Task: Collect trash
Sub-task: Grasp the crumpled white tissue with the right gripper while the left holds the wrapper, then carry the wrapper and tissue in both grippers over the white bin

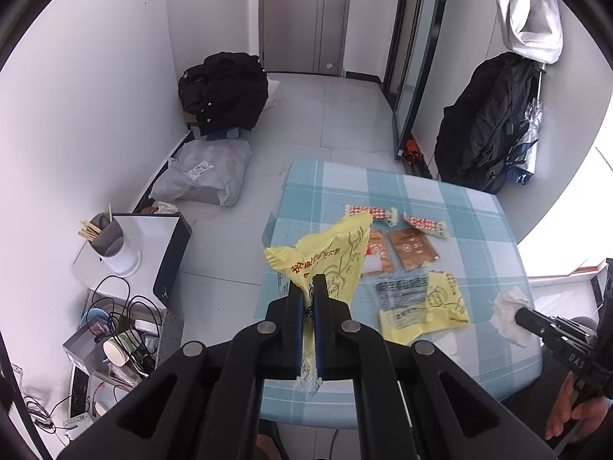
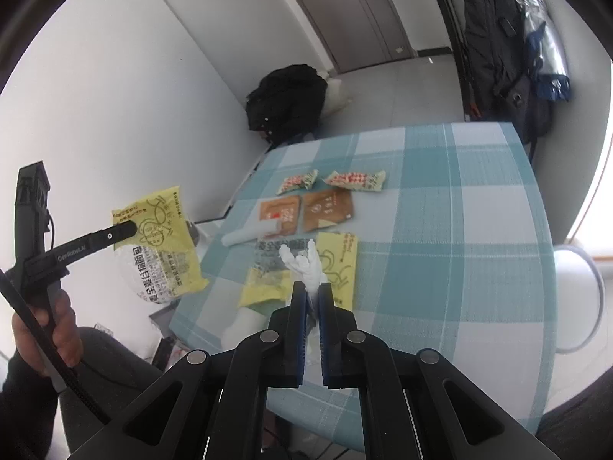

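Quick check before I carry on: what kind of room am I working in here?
Most likely a home entryway or small living room: a door behind tiled floor, coats hanging on a rack, and a small table with a checked cloth strewn with snack wrappers.

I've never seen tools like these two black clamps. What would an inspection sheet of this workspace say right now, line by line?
Surface: small table under a blue-and-white checked cloth.
Job's things: yellow wrapper lifted off the table; white tissue; a second yellow wrapper, two brown sachets and two red-and-white candy wrappers lying on the cloth.
Clutter: white paper roll at the table's edge.
Grippers: left gripper shut on the yellow wrapper; right gripper shut on the white tissue.
Cables: tangle of black cables on the floor-side shelf.
Surroundings: black bag by the wall, grey door, dark coat hanging.
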`<state>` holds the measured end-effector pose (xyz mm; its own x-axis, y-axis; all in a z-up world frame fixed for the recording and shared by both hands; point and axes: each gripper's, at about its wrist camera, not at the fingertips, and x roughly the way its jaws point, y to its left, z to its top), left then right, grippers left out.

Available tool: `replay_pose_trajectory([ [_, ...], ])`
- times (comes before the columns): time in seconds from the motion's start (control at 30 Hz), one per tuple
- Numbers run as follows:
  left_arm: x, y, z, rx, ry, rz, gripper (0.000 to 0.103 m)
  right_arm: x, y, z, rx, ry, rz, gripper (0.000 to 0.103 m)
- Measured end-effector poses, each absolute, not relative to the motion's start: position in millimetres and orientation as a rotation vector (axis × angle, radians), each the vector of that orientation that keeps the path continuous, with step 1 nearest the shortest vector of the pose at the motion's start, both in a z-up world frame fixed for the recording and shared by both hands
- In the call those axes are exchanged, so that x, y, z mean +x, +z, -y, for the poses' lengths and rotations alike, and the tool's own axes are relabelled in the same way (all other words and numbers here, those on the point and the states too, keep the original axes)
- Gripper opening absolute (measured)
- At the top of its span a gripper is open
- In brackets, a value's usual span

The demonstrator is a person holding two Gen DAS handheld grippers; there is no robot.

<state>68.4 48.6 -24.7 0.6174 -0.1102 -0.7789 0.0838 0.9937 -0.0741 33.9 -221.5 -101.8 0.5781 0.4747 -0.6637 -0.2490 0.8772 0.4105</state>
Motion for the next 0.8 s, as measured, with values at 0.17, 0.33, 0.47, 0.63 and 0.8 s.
replay_pose_trajectory([
  [0.17, 67, -6, -26, -0.022, -0.137, -0.88, 0.001, 33, -84, 225, 0.259, 0.468, -0.794, 0.005],
  [0.33, 68, 15, 8, 0.012, -0.185, -0.856, 0.001, 34, -72, 245, 0.285, 0.463, -0.757, 0.005],
  [0.47, 69, 33, 36, 0.064, -0.228, -0.831, 0.001, 33, -56, 267, 0.29, 0.442, -0.726, 0.005],
  [0.63, 77, 60, 74, 0.075, -0.31, -0.8, 0.001, 32, -25, 304, 0.316, 0.39, -0.668, 0.005],
  [0.8, 91, 76, 127, 0.077, -0.418, -0.771, 0.001, 31, 6, 350, 0.311, 0.315, -0.601, 0.005],
])
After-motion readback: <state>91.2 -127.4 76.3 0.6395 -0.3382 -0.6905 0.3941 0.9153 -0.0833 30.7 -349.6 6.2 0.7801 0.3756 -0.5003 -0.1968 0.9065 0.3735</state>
